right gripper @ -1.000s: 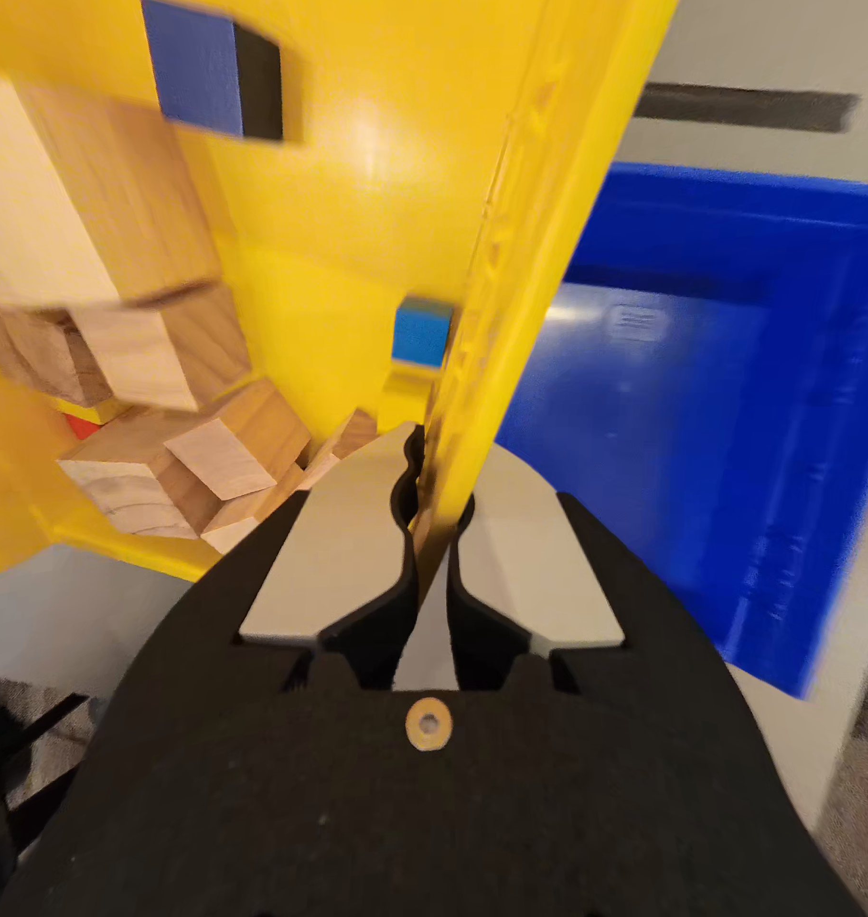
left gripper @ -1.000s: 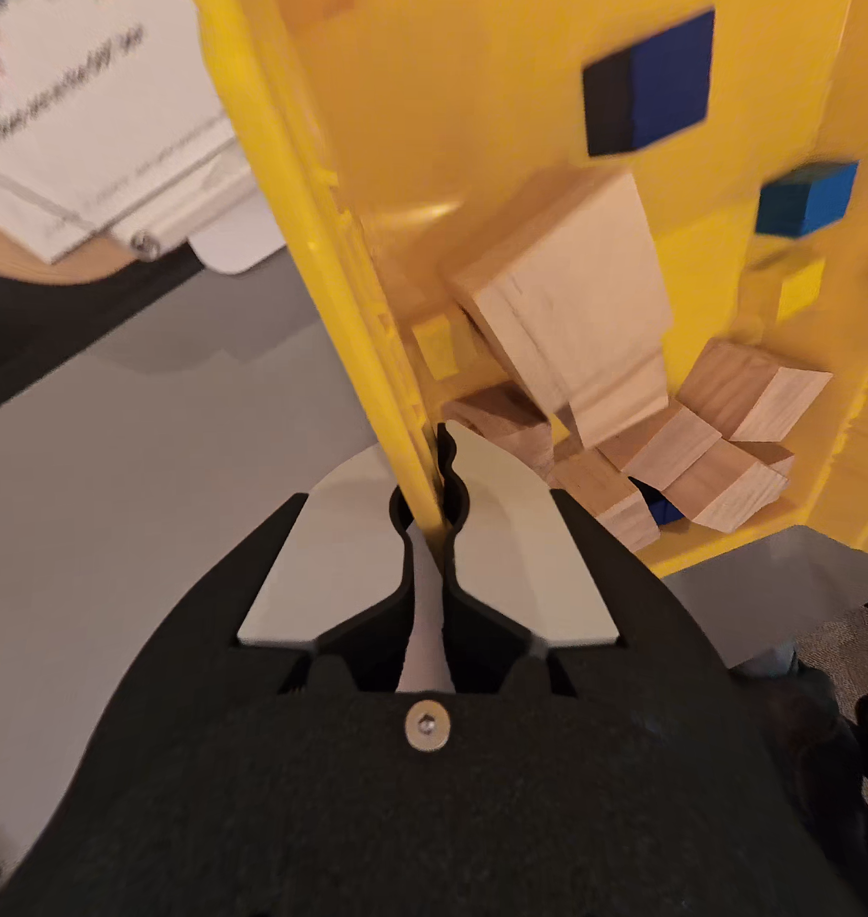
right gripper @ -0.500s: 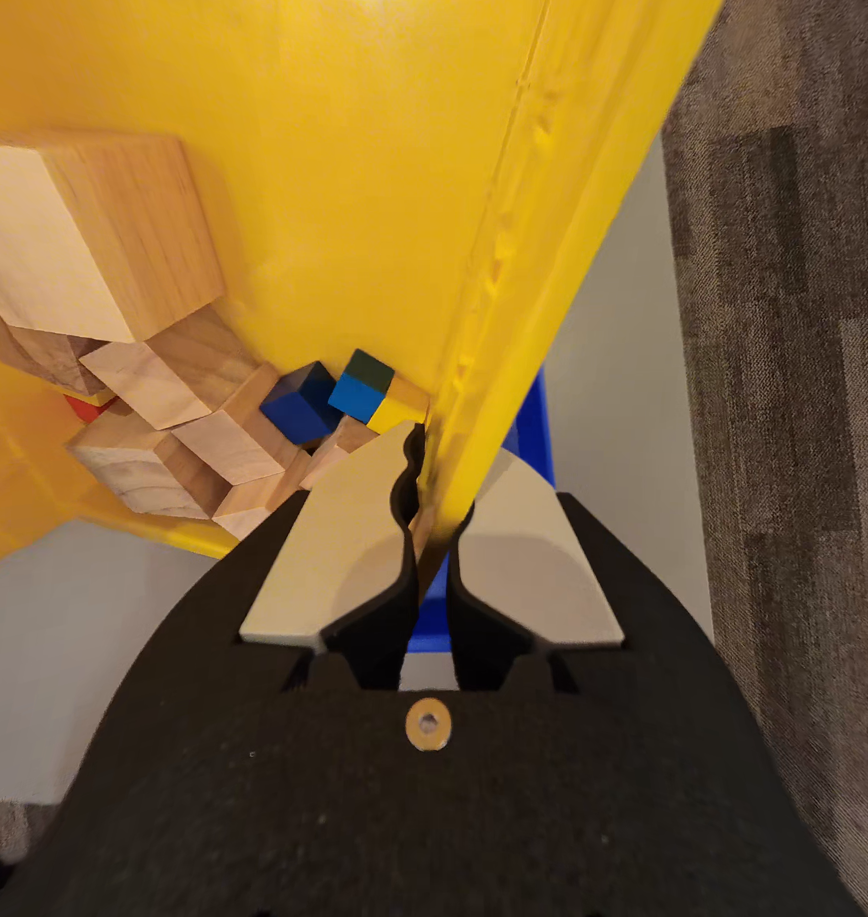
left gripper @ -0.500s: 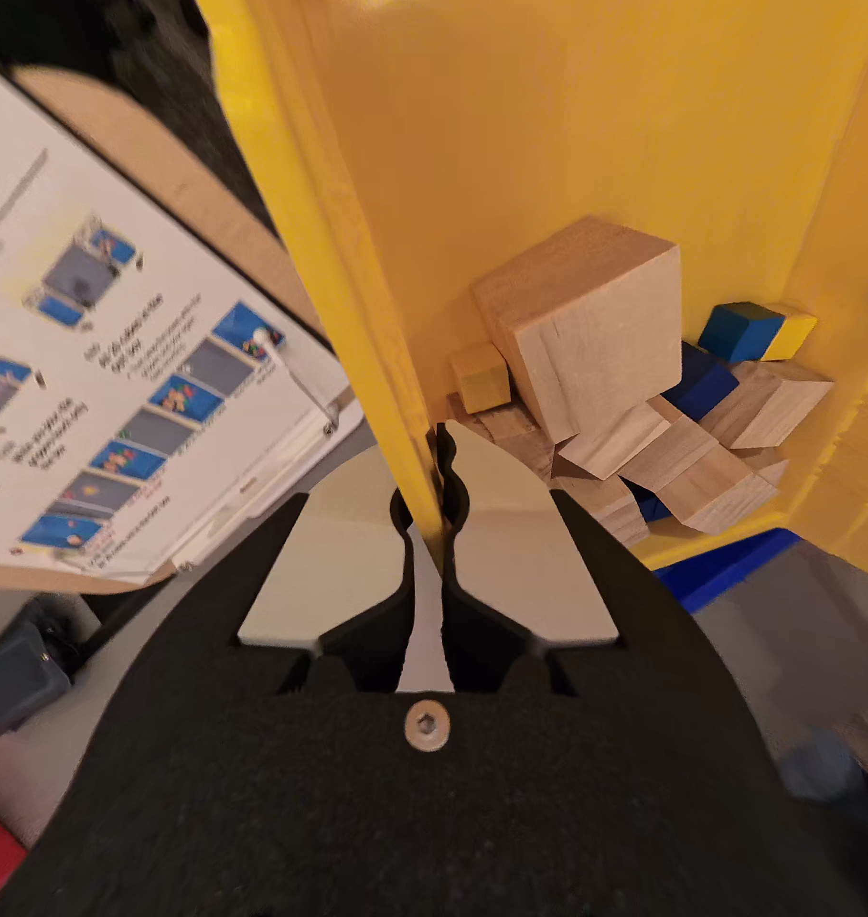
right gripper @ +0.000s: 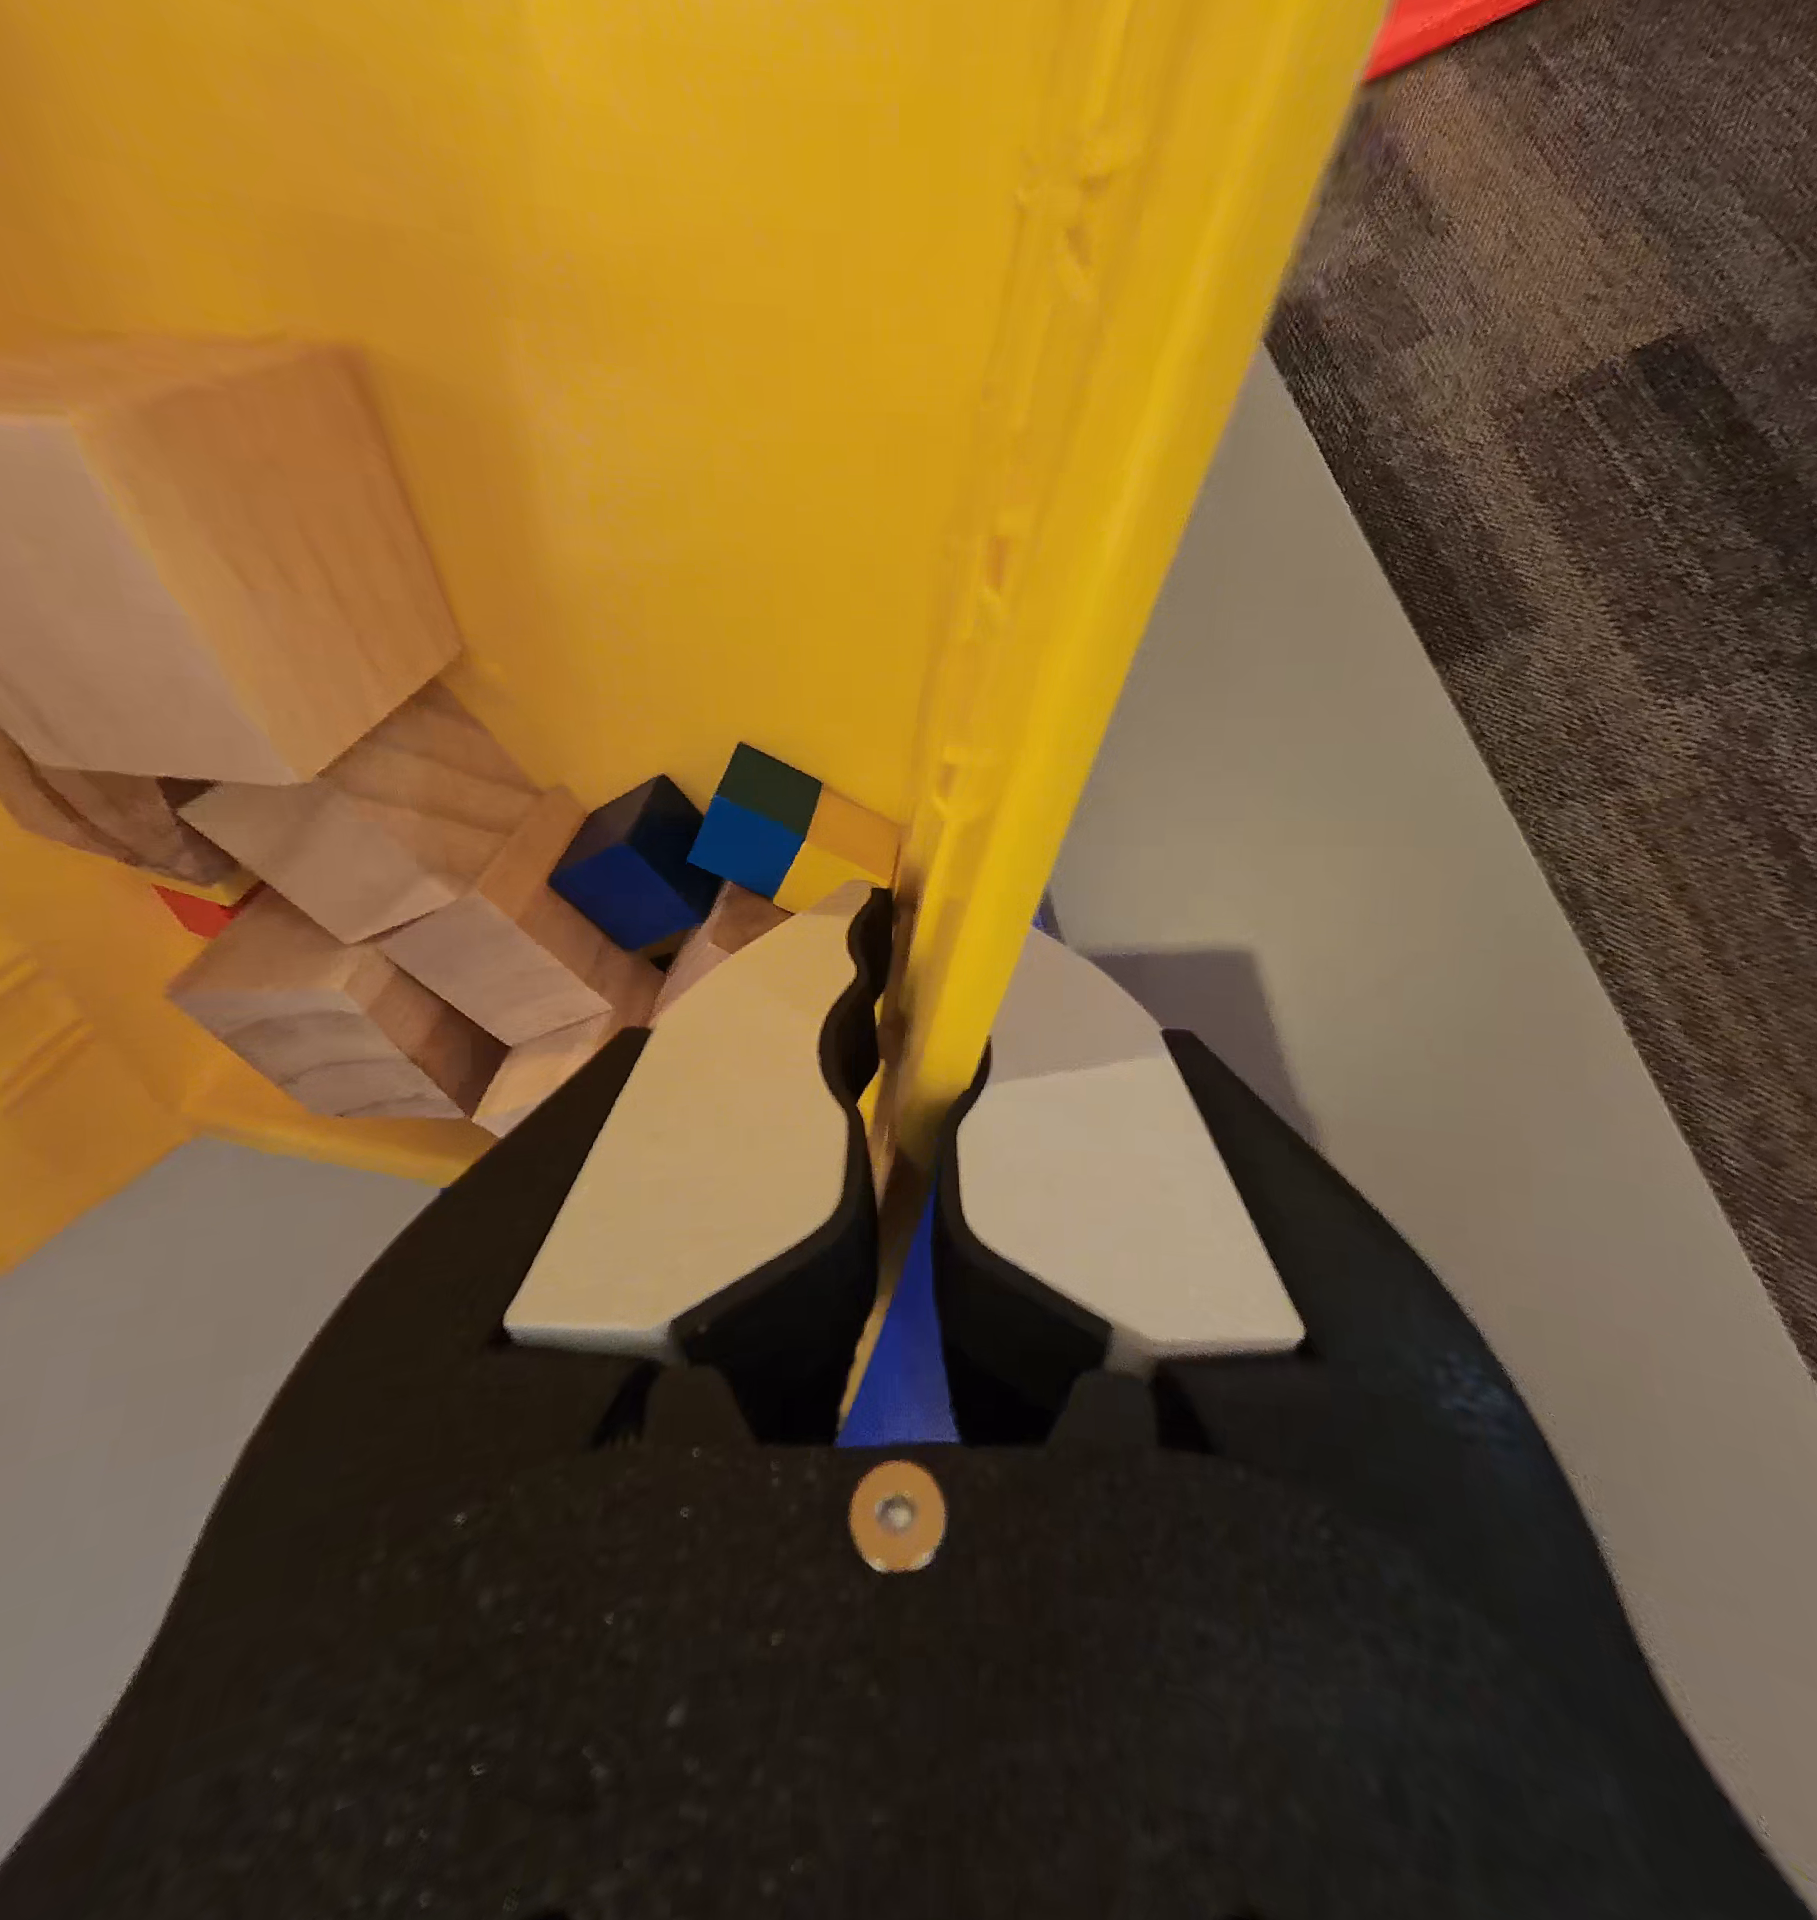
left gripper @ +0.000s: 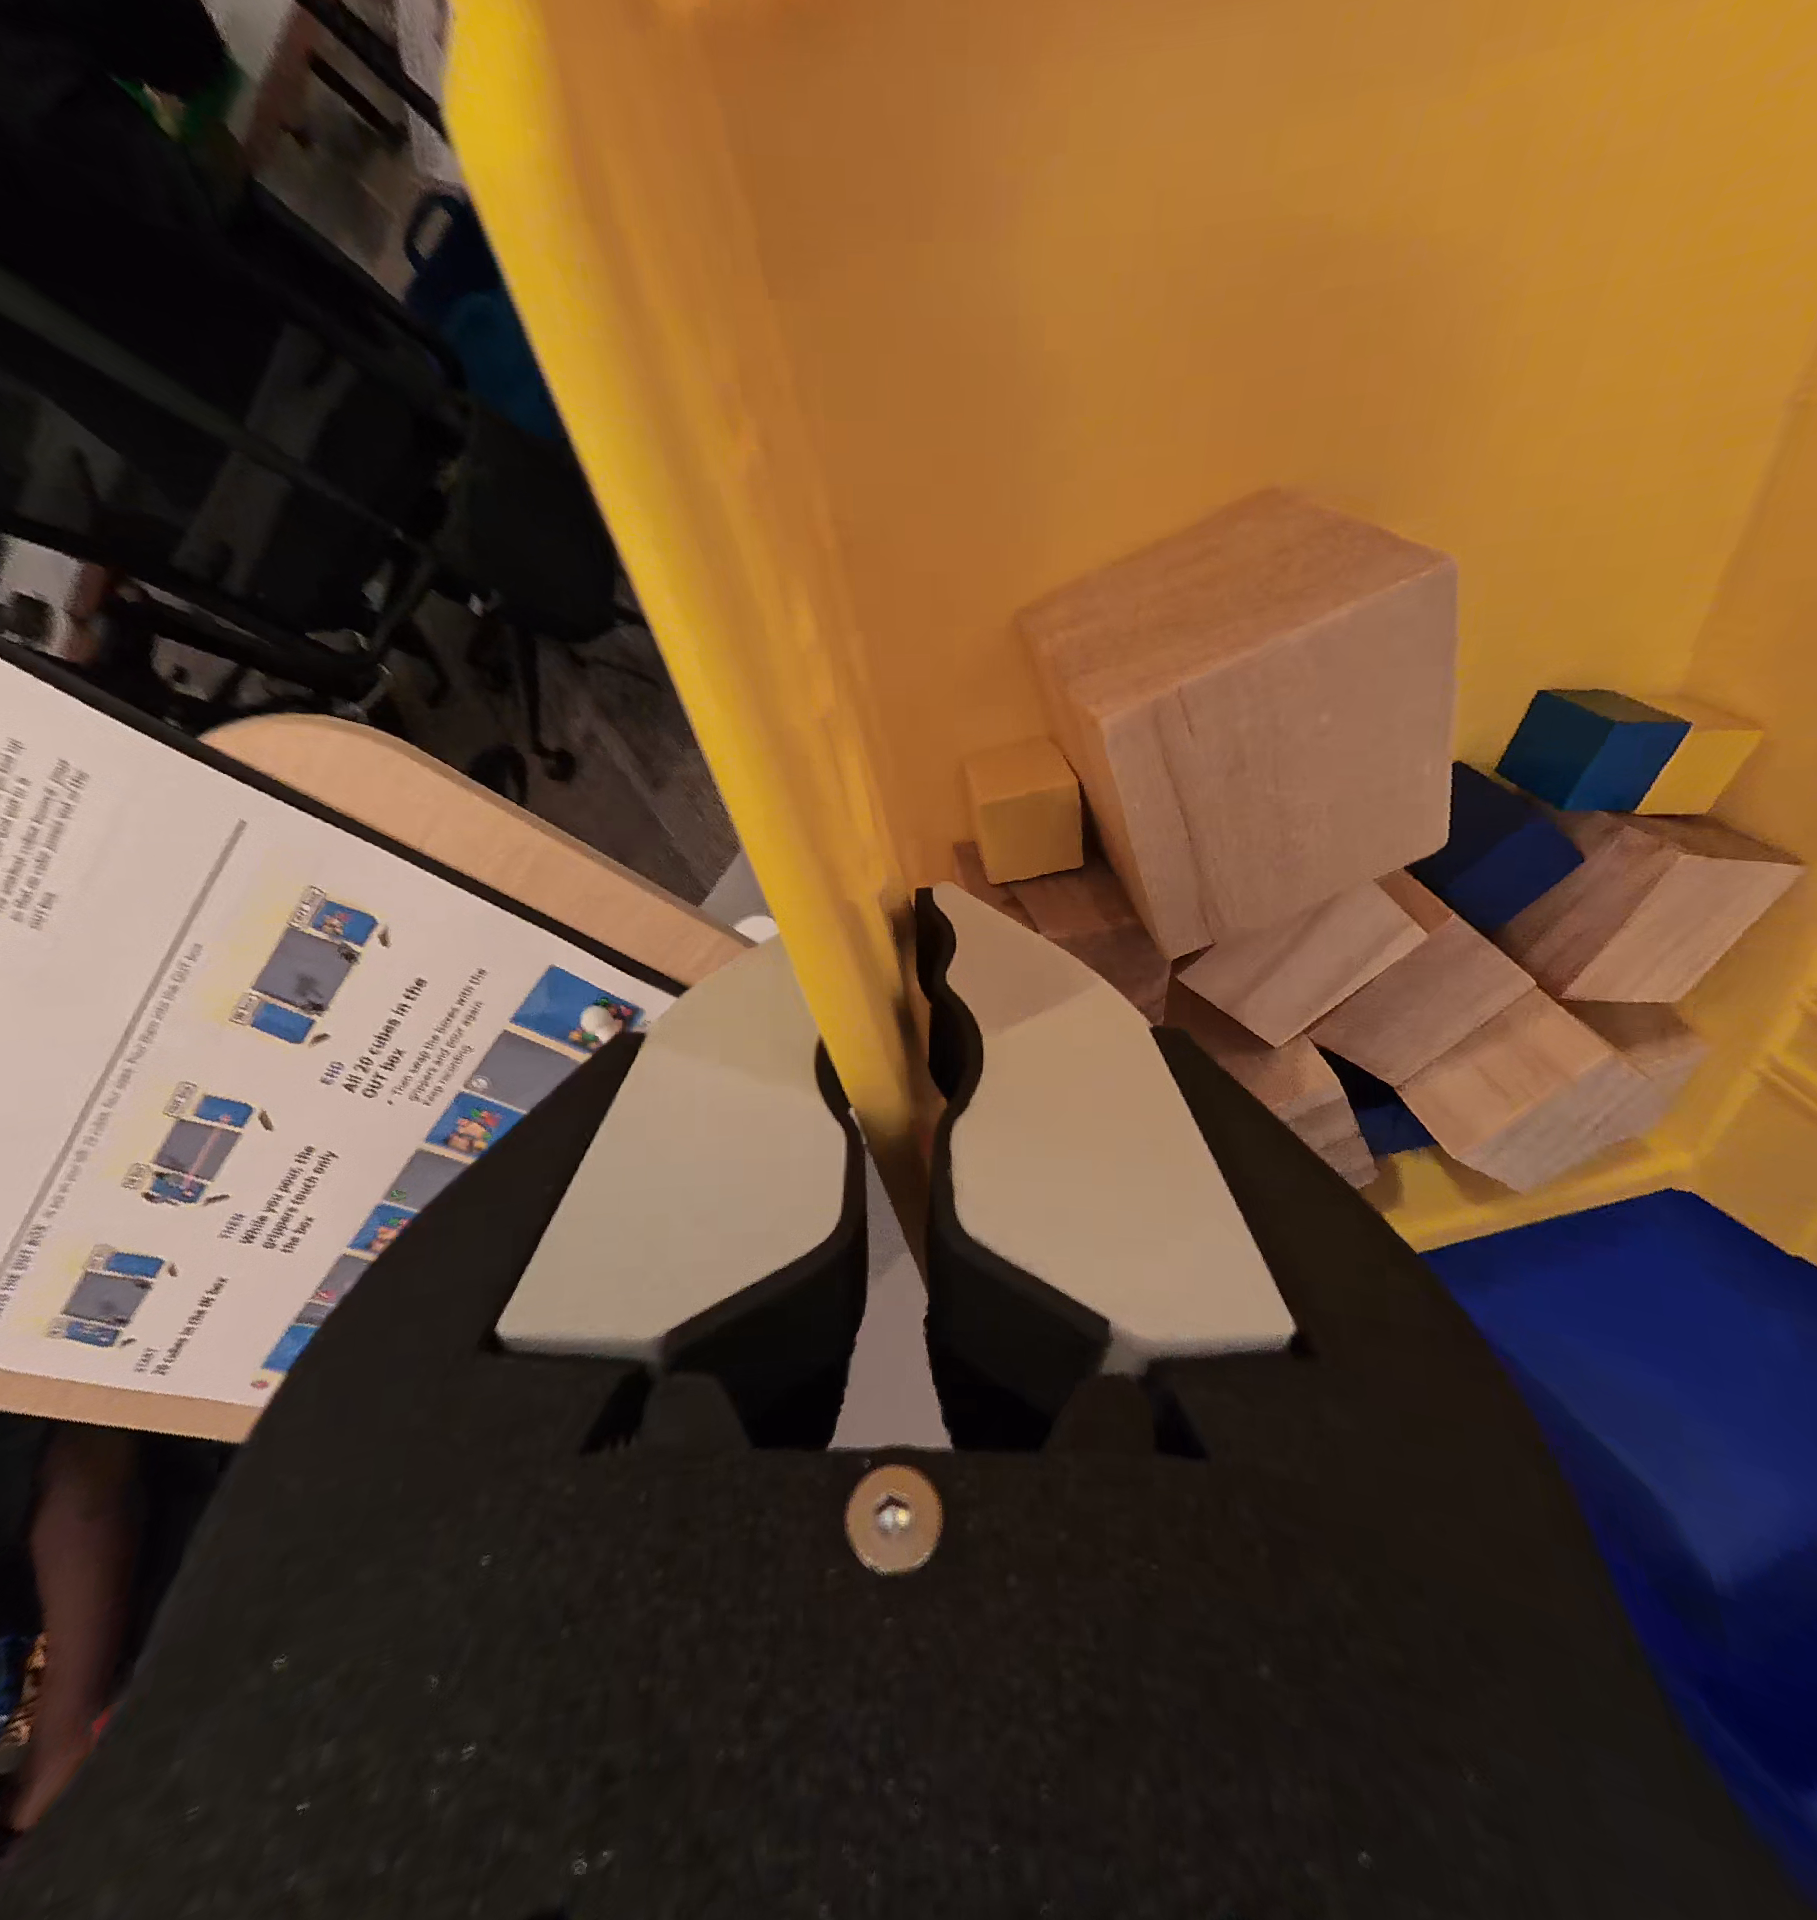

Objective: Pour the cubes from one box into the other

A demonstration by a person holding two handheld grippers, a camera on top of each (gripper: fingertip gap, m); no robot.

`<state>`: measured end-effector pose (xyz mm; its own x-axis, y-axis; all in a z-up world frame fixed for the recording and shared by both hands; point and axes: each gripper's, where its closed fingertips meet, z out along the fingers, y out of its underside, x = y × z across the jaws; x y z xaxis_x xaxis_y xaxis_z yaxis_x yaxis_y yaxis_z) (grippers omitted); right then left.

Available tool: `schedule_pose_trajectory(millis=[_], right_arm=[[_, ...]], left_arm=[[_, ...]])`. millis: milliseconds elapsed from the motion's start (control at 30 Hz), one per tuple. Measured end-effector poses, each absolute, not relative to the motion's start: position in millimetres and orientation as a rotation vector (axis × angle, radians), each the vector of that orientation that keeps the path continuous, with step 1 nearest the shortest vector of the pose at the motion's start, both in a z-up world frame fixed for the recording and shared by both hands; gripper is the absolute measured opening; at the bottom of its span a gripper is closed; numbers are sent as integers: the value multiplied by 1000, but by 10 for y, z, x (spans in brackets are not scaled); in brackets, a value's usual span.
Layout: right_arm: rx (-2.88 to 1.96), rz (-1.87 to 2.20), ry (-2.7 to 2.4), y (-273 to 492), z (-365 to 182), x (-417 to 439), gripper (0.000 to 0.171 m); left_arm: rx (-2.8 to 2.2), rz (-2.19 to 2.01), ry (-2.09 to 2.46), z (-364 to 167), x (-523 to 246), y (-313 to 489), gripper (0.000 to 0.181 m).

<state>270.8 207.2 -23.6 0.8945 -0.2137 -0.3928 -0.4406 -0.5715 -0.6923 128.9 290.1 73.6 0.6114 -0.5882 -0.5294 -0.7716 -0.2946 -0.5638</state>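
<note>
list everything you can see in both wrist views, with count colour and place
yellow box: one, yellow, tipped up, held by its two side walls
big wooden cube: one, pale wood, on top of the pile at the box's low end
smaller wooden cubes: several, exact count hidden, pale wood, piled under it
small yellow cube: one, yellow, beside the big cube
dark blue cube: one, in the pile
blue, yellow and dark green cube: one, by the right wall
red piece: one, mostly hidden
blue box: one, below the yellow box
instruction sheet: one, white, on a wooden board
table: grey
carpet: dark grey
left tool: shut on left wall
right tool: shut on right wall
</note>
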Motion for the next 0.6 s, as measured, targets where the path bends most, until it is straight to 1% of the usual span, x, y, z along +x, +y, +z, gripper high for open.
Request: schedule_pose_trajectory(millis=[133,367,600], right_arm=[[-2099,369,525,2110,-291,2784,5],[-2064,403,599,2059,-519,2865,5],[-1966,364,634,2022,-494,2994,5]], left_arm=[[-1928,301,1071,746,1362,2845,6],[-1875,332,1079,585,1496,2797,6],[-1814,303,1049,604,1628,2775,6]])
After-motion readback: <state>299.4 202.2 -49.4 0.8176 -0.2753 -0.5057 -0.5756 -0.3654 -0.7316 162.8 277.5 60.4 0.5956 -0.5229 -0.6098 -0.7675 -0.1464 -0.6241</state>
